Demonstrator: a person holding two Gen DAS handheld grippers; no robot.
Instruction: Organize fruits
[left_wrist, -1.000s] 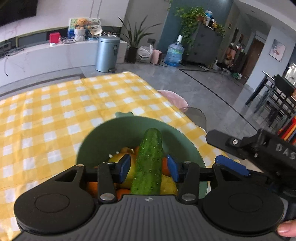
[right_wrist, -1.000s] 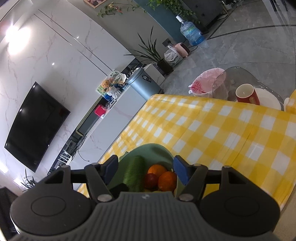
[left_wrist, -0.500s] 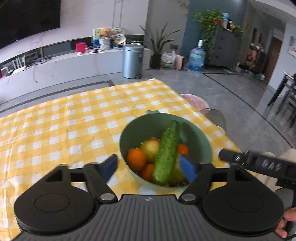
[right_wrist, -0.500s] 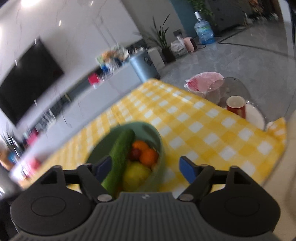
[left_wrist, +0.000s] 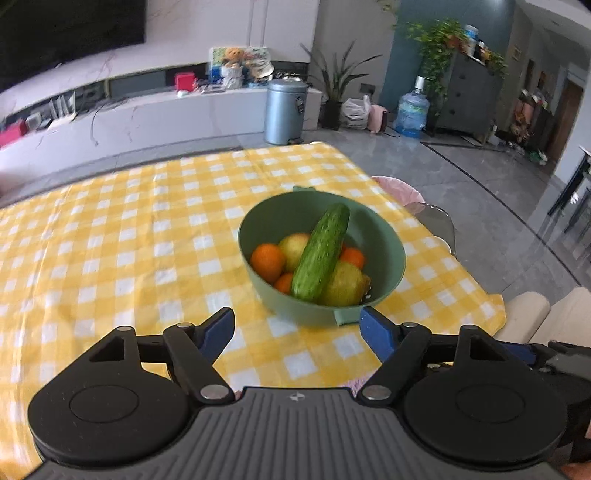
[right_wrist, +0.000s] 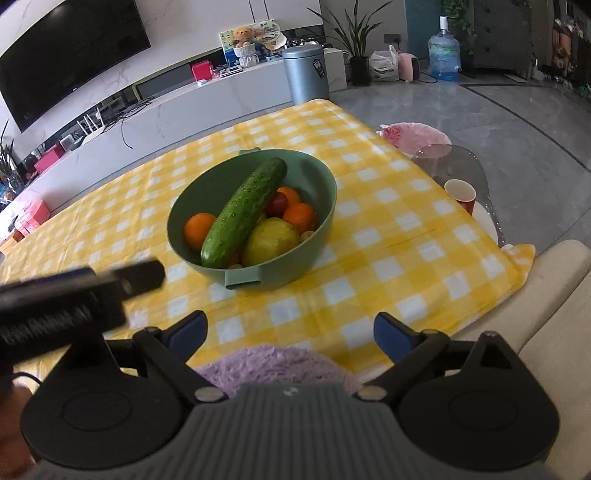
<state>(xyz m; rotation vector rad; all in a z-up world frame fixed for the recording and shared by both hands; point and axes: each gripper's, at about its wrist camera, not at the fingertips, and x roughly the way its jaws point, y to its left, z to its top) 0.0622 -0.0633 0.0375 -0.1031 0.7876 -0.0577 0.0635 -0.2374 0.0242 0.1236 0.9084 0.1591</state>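
Cucumber (left_wrist: 320, 253) is lying slantwise across the fruit in the green bowl (left_wrist: 388, 258) in the left wrist view, its upper end leaning on the far rim. Oranges (left_wrist: 267, 260), a pale apple (left_wrist: 291, 245) and a yellow lemon (left_wrist: 347, 284) are sitting under and beside it. The bowl is resting on the yellow checked tablecloth (left_wrist: 129, 258), near its right edge. The left gripper (left_wrist: 297, 328) is hovering short of the bowl, nothing between its blue pads (left_wrist: 219, 328), and its jaws are closing slightly from a wide spread.

From the right wrist view, the bowl (right_wrist: 325, 206) is sitting ahead of the right gripper (right_wrist: 290, 332), well apart from it. The cucumber (right_wrist: 243, 212) is crossing the oranges (right_wrist: 199, 229) and the lemon (right_wrist: 273, 242). The right gripper's jaws are opening wide and holding nothing; purple fuzzy fabric (right_wrist: 273, 365) is showing below them. A red cup (right_wrist: 460, 194) is standing on a glass side table (right_wrist: 458, 162) beyond the cloth's right edge.
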